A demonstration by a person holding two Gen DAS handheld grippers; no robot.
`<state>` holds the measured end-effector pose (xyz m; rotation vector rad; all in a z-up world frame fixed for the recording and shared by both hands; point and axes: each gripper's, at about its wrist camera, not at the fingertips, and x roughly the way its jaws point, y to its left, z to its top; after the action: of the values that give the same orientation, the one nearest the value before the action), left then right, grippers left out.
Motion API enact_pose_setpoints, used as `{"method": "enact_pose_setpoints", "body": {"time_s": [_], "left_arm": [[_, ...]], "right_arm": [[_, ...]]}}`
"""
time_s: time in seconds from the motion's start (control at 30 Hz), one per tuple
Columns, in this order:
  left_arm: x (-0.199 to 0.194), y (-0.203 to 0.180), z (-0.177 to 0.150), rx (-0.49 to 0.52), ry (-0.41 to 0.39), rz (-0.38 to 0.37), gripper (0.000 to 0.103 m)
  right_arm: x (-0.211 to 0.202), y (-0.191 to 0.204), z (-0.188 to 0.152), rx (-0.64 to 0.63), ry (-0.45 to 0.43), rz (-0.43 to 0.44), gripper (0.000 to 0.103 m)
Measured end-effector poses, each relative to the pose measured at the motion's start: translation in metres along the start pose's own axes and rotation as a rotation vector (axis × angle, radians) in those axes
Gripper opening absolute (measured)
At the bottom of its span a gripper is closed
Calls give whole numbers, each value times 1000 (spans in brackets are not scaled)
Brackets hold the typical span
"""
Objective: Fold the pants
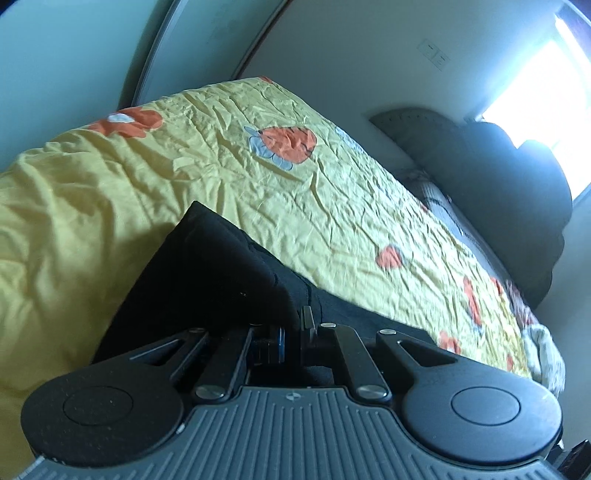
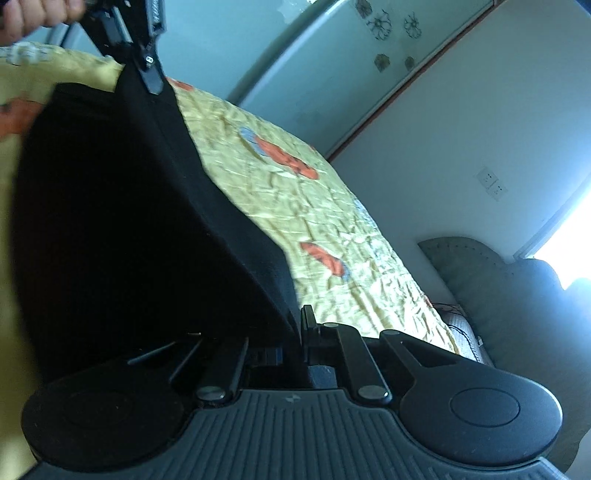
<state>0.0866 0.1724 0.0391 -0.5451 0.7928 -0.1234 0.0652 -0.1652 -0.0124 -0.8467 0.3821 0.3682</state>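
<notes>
Black cloth filled the near field of both wrist views; these were the pants (image 2: pixel 122 221), lifted off the bed (image 1: pixel 229 122) along one edge and hanging dark enough that we could make out no seam, pocket or waistband with any confidence. We saw the left gripper (image 1: pixel 295 325) with its fingers drawn together on a fold of the pants (image 1: pixel 207 266), the cloth rising from the pinch and hiding the left finger almost wholly; only a sliver of the other finger showed beside it. From the right wrist view the left gripper (image 2: pixel 149 79) appeared again at the upper left, its tips closed on the far top corner of the cloth, with the person's hand (image 2: pixel 33 14) cut off by the picture's edge above it. We saw the right gripper (image 2: pixel 297 325) likewise closed on the near corner of the same raised edge; its left finger was buried in the black cloth, and the pinch itself was hard to separate from shadow. Between the two grips the edge ran taut, and the sheet of cloth below it hid the bed's near edge; the lower part of the pants was cut off behind the gripper bodies. Beyond, the yellow quilt (image 2: pixel 332 221) with orange prints lay creased; a dark headboard (image 1: pixel 424 122) stood at the bed's far end, half lost in glare from the window (image 1: pixel 546 92).
</notes>
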Motion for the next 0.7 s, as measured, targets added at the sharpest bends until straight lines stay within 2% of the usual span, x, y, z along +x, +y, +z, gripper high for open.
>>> {"method": "enact_pose_setpoints", "body": {"time_s": [0.07, 0.2, 0.33, 0.7], "left_arm": [[-6, 2, -6, 24, 11, 7, 8], [-12, 6, -20, 62, 34, 29, 7], [-13, 14, -30, 54, 56, 48, 7], [-6, 13, -47, 129, 35, 155, 8]], "right_arm": [[-15, 11, -3, 7, 4, 19, 9], [-19, 28, -6, -1, 10, 51, 9], [-35, 48, -11, -4, 30, 78, 9], [-44, 69, -19, 28, 39, 127, 8]]}}
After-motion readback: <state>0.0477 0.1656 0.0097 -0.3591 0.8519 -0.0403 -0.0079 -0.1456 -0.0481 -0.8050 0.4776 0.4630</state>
